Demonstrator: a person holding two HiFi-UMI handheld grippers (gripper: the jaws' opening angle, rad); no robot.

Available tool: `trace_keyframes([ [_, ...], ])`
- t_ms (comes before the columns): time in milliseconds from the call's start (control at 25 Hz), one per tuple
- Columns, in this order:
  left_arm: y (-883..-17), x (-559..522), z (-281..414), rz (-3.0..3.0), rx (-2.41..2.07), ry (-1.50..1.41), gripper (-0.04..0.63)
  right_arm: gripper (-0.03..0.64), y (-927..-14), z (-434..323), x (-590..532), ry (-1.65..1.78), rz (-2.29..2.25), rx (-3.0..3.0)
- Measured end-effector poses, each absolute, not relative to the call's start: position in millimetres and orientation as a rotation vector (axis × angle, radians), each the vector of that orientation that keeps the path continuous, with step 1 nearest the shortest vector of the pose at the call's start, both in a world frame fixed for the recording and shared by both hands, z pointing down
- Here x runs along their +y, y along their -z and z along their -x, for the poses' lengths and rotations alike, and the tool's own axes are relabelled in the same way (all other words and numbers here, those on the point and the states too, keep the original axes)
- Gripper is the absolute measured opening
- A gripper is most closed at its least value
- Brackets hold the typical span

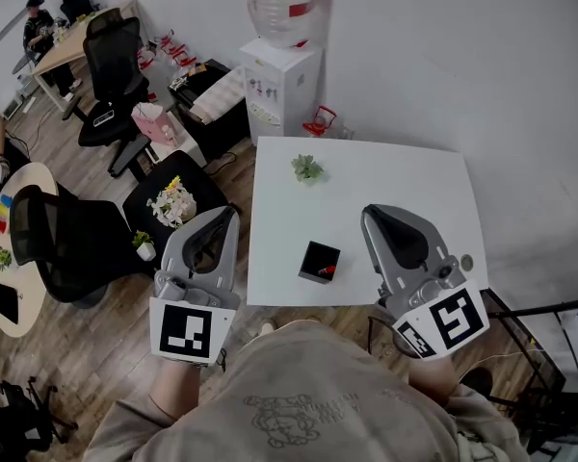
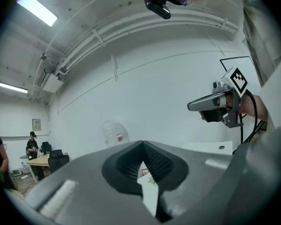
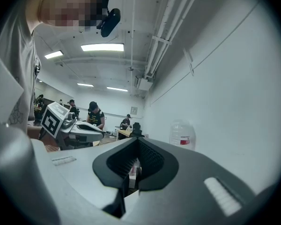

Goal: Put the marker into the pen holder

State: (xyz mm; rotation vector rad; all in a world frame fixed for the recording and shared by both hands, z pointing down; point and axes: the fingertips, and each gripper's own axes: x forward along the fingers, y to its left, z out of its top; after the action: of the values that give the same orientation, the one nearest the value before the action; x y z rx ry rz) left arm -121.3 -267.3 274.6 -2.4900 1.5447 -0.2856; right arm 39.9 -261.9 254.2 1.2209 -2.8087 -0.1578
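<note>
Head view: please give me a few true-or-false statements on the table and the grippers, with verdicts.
1. The holder stands on the table. True.
2. A plant sits beyond the holder. True.
3. The right gripper grips the holder. False: its fingers are shut on nothing, apart from the holder.
4. The dispenser stands on the table. False: it stands on the floor behind the table.
5. The left gripper has its fingers shut. True.

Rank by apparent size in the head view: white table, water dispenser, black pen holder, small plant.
1. white table
2. water dispenser
3. black pen holder and small plant: about alike, not ranked.
</note>
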Motion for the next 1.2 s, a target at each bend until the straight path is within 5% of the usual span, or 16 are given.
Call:
trace_keyframes([
  [1200, -279.1, -269.7, 116.3, 2.525, 1.482, 0.287, 0.000, 0.029, -271.6, -30.4, -259.7, 0.056, -1.233, -2.798],
])
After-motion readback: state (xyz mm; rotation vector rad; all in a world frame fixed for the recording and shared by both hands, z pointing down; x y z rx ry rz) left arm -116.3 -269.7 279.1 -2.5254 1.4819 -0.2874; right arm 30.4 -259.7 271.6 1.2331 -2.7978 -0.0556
